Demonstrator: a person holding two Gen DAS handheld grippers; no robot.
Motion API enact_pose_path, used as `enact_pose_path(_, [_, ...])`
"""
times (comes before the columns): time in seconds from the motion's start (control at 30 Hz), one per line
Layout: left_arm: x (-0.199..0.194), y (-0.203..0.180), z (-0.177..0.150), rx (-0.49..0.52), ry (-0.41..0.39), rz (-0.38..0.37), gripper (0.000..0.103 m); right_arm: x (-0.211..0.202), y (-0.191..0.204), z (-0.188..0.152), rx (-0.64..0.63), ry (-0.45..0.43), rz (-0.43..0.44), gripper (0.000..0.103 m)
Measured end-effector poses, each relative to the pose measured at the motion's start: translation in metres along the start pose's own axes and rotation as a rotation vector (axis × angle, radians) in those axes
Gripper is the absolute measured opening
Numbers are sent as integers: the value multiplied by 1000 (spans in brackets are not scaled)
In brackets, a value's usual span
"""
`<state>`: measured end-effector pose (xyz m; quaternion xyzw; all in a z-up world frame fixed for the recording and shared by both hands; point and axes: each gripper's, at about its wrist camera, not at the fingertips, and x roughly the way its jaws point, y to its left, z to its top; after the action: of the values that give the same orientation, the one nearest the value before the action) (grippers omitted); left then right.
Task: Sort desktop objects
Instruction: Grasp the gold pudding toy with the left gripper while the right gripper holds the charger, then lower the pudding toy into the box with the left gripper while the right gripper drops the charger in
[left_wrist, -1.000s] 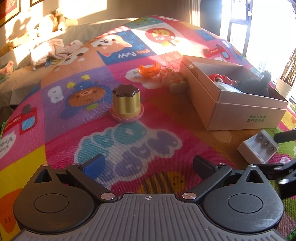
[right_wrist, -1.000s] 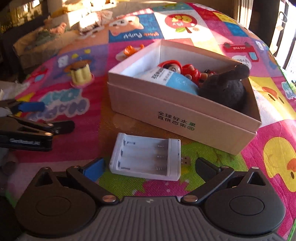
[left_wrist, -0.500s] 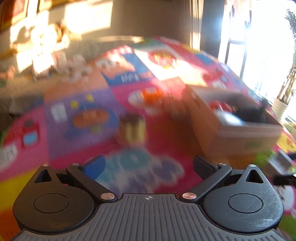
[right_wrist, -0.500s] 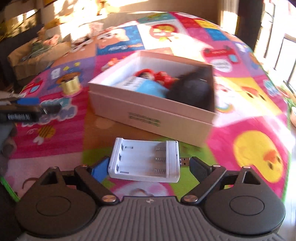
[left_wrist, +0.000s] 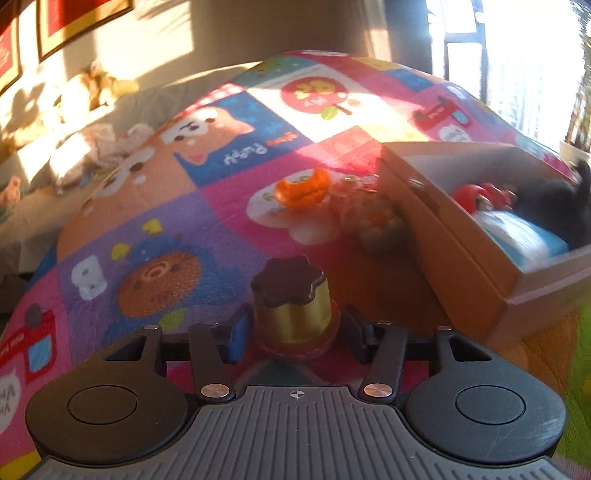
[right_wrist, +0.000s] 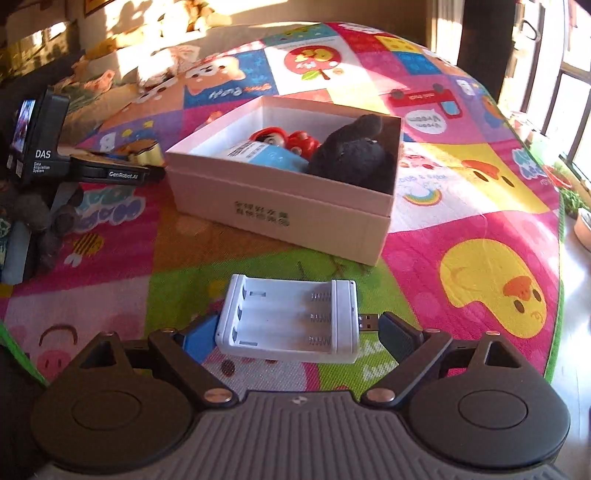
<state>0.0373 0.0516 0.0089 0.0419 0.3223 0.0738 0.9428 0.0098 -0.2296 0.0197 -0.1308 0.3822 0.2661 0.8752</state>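
My left tongs (left_wrist: 293, 330) straddle the small gold cylinder toy with a dark flower-shaped lid and pink base (left_wrist: 291, 306), which stands upright on the colourful cartoon-patterned play mat (left_wrist: 166, 229); the fingers sit just beside it, and I cannot tell whether they press it. Beyond lie an orange crescent-shaped toy (left_wrist: 300, 189) and, to its right, a blurred round toy (left_wrist: 373, 221). The open pale cardboard box (right_wrist: 295, 218) holds a red figure (right_wrist: 284, 139), a blue-and-white packet (right_wrist: 267, 157) and a black plush (right_wrist: 354, 155). My right tongs (right_wrist: 290, 328) bracket the white empty battery charger (right_wrist: 290, 321); whether they grip it I cannot tell.
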Motion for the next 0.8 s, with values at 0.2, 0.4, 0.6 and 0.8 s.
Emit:
enact_pose_path(0.2, [-40,-26,-23,95,-13,-84,55,-18,6,1,-63,-57,11,91])
enact_pose_path(0.4, [-105,-34,-9,59,-124,-237,55,-57,-8,20,-35,-198,-45,91])
enact_pose_path(0.6, [-122,-62,49,96,-274,-365,55,-96,-20,50,-8,-413,-114,92])
enact_pose_path(0.8, [-61,-87,96,85,-289,-333,56,-82,-28,74,2,-439,-131,92])
